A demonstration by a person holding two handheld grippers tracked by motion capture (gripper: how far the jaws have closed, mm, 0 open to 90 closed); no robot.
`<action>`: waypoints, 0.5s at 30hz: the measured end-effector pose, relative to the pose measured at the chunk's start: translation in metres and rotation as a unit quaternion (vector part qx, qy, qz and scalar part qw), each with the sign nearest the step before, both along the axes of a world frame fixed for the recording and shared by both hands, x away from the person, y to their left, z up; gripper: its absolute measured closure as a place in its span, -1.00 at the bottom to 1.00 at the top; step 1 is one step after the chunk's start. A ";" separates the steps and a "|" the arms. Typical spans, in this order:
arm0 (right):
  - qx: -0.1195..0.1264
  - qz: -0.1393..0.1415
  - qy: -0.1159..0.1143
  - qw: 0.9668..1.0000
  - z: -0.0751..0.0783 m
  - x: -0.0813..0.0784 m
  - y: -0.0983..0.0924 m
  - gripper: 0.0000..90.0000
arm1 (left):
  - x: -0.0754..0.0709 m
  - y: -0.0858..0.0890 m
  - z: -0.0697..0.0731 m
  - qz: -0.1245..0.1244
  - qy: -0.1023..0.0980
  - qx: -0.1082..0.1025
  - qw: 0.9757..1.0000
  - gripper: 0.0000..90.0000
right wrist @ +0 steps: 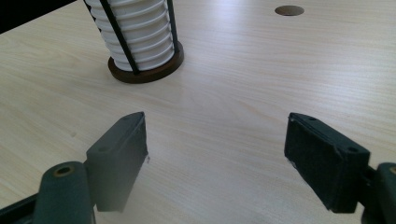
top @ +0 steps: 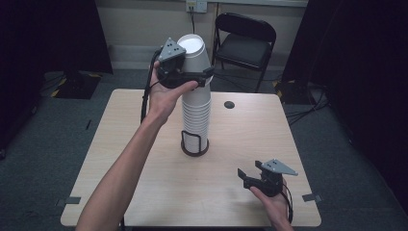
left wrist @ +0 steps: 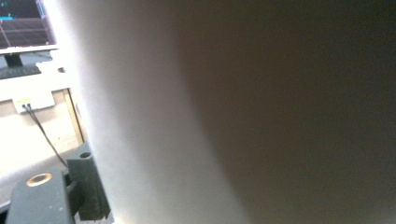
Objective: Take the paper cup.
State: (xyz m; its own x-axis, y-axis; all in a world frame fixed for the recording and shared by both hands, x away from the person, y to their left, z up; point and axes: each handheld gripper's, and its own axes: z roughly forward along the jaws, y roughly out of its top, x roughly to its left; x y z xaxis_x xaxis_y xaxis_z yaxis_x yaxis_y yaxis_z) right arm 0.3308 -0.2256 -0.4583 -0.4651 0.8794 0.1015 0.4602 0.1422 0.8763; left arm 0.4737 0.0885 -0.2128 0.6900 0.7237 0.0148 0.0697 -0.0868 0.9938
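High view: left tongs (top: 199, 77), upper centre of frame, clamp the top white cup (top: 195, 55) of the cup stack (top: 196, 113) in its dark holder (top: 195, 147) at bench (top: 144, 183) centre. Right tongs (top: 246, 175), lower right, gape wide, holding nothing.

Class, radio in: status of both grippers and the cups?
Left gripper shut on top white paper cup. Right gripper open, empty. Stack in black wire holder.

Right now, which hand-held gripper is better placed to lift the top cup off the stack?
Left. The left hand-held gripper is already closed around the top cup of the stack, while the right hand-held gripper sits open near the table's front edge, well away.
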 end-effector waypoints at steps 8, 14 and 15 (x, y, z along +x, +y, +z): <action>-0.001 0.001 0.001 1.000 0.000 0.000 0.000 -0.54 | -0.001 0.002 0.007 0.002 -0.006 -0.008 1.000 -0.72; -0.002 -0.002 0.000 1.000 0.000 0.000 0.000 -0.54 | -0.003 0.005 0.012 0.001 -0.014 -0.023 1.000 -0.72; -0.001 -0.004 0.000 1.000 0.001 -0.001 -0.001 -0.54 | -0.003 0.005 0.012 0.001 -0.015 -0.022 1.000 -0.72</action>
